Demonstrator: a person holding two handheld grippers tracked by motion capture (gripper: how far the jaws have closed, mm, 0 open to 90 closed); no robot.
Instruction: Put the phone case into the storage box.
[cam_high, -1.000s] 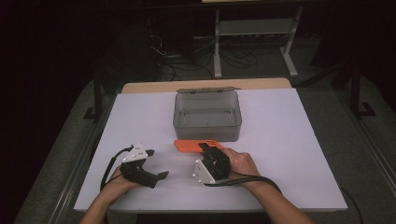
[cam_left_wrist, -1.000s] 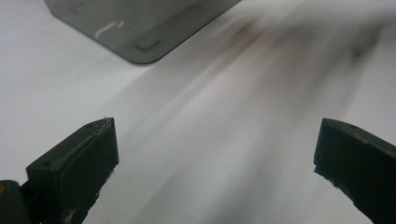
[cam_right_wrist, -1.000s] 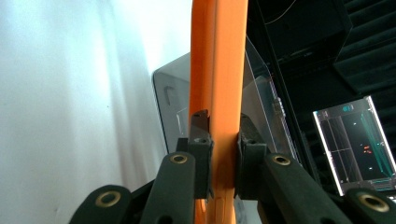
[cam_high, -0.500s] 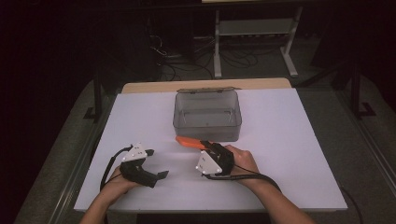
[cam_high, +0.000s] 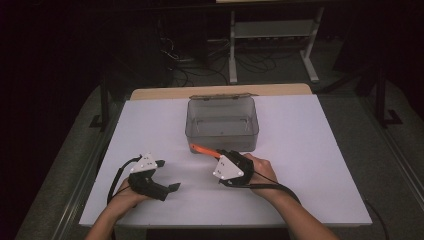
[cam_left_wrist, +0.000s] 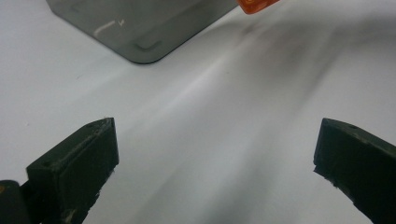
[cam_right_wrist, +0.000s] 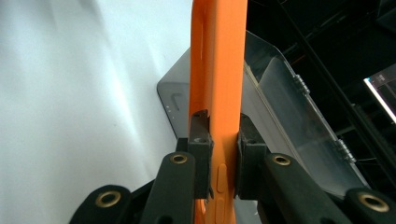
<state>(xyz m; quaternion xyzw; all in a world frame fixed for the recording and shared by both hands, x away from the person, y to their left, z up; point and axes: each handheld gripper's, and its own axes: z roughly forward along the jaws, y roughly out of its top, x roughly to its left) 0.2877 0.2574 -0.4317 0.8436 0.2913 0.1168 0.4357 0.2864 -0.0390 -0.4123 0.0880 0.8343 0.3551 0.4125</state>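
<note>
My right gripper (cam_high: 231, 165) clamps the orange tool (cam_high: 204, 149), angled left just near of the grey box (cam_high: 222, 120). My left gripper (cam_high: 159, 186) rests low at near left, jaws apart over bare white table (cam_high: 320, 150)

The flat orange plastic piece (cam_right_wrist: 219, 84) looks smooth with a soft satin sheen, faint moulded marks along its face. The right gripper (cam_right_wrist: 219, 163) clamping it has matt black plastic jaws with brass-coloured rivets. The left gripper (cam_left_wrist: 215, 154) shows matt black pads (cam_left_wrist: 74, 163), scuffed and rough at the edges. The smoky grey see-through plastic box (cam_high: 222, 120) is glossy and catches light. The white desk (cam_high: 325, 165) covering looks smooth and matt, with bare wood (cam_high: 215, 91) showing at its far edge.
</note>
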